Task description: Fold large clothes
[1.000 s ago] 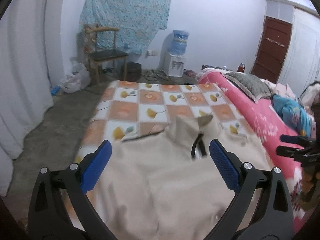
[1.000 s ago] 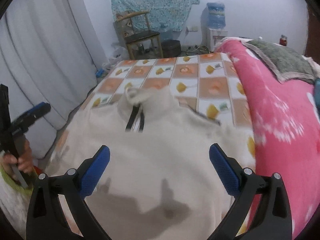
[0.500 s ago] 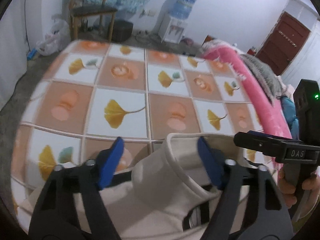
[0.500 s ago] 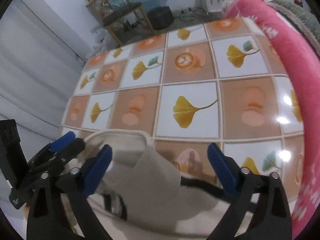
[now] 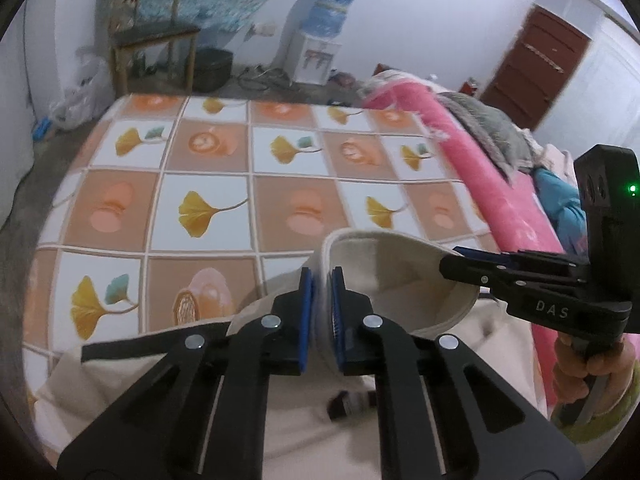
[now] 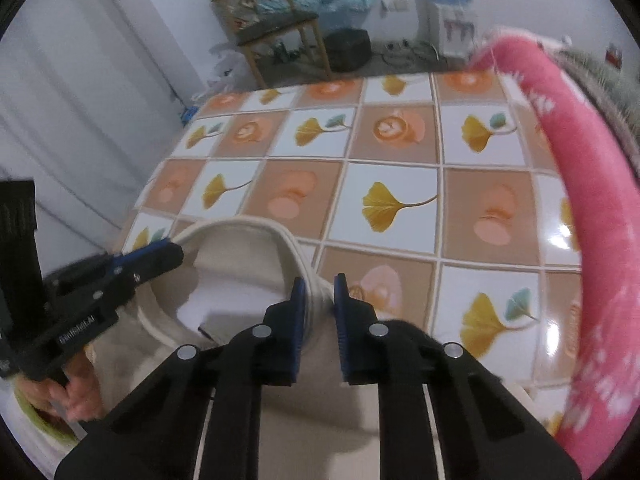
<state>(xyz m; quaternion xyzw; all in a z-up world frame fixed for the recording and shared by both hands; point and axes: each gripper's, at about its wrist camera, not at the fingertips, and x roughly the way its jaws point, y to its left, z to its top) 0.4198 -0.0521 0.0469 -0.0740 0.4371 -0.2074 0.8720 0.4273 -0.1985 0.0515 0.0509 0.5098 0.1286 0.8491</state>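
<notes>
Checked cloth (image 5: 208, 200) covers the bed, pink blanket (image 5: 500, 184) along its right edge; chair (image 5: 156, 36) and water dispenser (image 5: 320, 40) stand beyond the far end.

Sweater (image 5: 304, 432), cream, lies flat on the near half of the cloth, collar (image 5: 384, 264) toward the chair, standing up as an open ring.

Left gripper (image 5: 321, 280): jaws have just been closing, now clamped on the collar's left rim. Right gripper (image 6: 319, 286): same, jaws just closed in, pinching the collar's right rim (fabric visibly squeezed between the blue pads (image 6: 298, 308)).

Step in hand, as I judge it: collar grasp made, first fold not yet begun.

Next move likely calls for lifting both sides of the collar together, evenly, and carrying it toward the hem. Uneven pull would skew the fold.
</notes>
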